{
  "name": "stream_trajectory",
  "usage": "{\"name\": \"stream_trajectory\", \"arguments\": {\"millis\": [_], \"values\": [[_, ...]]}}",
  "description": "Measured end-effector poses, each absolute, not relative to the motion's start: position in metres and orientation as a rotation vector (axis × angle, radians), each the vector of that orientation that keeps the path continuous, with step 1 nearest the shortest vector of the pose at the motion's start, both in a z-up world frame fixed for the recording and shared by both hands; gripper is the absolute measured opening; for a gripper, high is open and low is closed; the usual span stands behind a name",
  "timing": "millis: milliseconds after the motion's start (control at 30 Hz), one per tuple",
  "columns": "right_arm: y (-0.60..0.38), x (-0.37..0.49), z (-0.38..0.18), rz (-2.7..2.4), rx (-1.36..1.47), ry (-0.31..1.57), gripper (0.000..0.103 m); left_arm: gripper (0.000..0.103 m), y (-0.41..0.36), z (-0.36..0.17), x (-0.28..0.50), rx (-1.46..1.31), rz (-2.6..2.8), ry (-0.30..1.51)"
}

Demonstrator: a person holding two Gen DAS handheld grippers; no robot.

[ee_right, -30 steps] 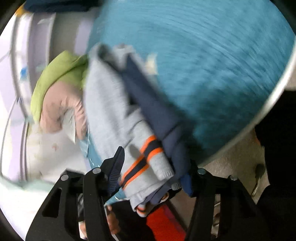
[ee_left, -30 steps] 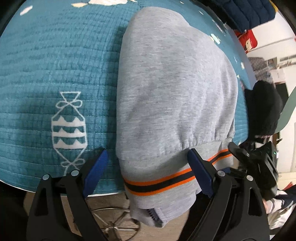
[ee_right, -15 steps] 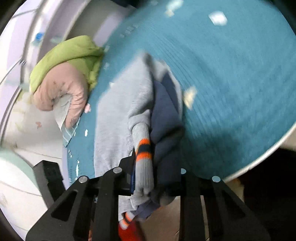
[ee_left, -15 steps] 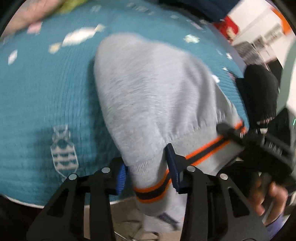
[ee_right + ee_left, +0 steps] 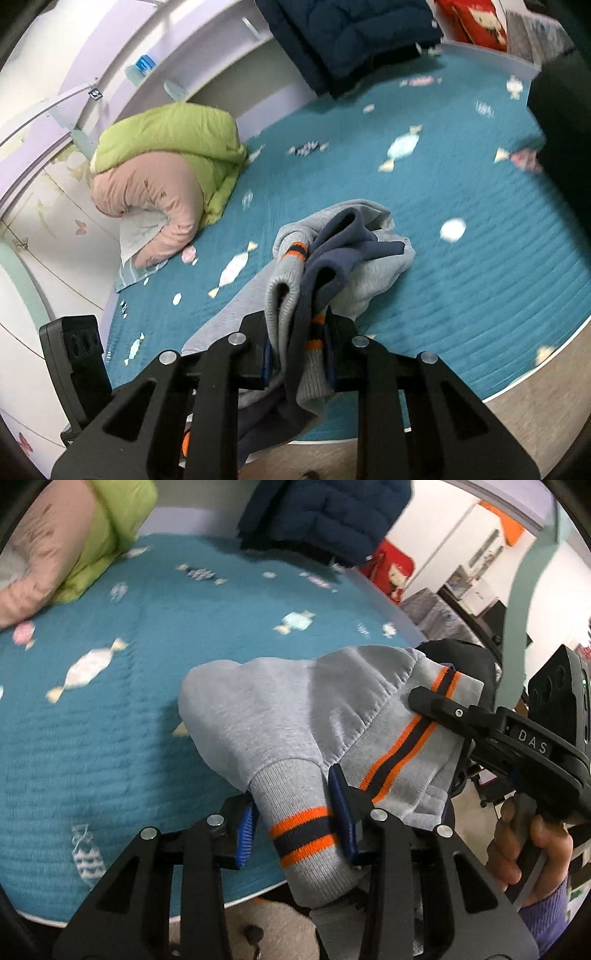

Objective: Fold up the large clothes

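Left gripper (image 5: 297, 825) clamped on grey sweater (image 5: 295, 716) cuff, right gripper (image 5: 300, 354) pinching bunched hem, above teal bedspread (image 5: 110, 738).

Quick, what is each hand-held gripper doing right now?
Left hand-held gripper: closed on the grey sweater's striped cuff.
Right hand-held gripper: closed on a bunch of the same sweater.

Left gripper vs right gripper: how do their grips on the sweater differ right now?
The left gripper clamps a single grey ribbed band with orange and navy stripes; the right gripper clamps a thicker bunch, grey knit together with navy fabric. In the left wrist view the cloth between the left gripper's fingers lies flat; in the right wrist view the right gripper's load is crumpled and folded over. Both are shut on the same grey sweater, above the teal bedspread.
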State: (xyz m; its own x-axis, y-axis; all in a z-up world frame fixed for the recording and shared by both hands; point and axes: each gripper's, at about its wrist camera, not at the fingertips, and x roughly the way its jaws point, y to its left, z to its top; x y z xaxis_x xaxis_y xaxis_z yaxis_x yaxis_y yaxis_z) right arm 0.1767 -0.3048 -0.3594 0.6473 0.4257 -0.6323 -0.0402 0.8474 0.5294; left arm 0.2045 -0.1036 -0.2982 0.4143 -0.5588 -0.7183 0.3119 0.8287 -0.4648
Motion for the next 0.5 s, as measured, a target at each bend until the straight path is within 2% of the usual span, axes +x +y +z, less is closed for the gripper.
{"name": "stream_trajectory", "arguments": {"millis": [200, 500], "values": [[-0.362, 0.174, -0.316, 0.248, 0.498, 0.736, 0.019, 0.036, -0.158, -0.256, 0.216, -0.25, -0.629, 0.92], [-0.466, 0.176, -0.248, 0.14, 0.451, 0.56, 0.019, 0.036, -0.28, -0.187, 0.254, -0.217, -0.784, 0.78]]}}
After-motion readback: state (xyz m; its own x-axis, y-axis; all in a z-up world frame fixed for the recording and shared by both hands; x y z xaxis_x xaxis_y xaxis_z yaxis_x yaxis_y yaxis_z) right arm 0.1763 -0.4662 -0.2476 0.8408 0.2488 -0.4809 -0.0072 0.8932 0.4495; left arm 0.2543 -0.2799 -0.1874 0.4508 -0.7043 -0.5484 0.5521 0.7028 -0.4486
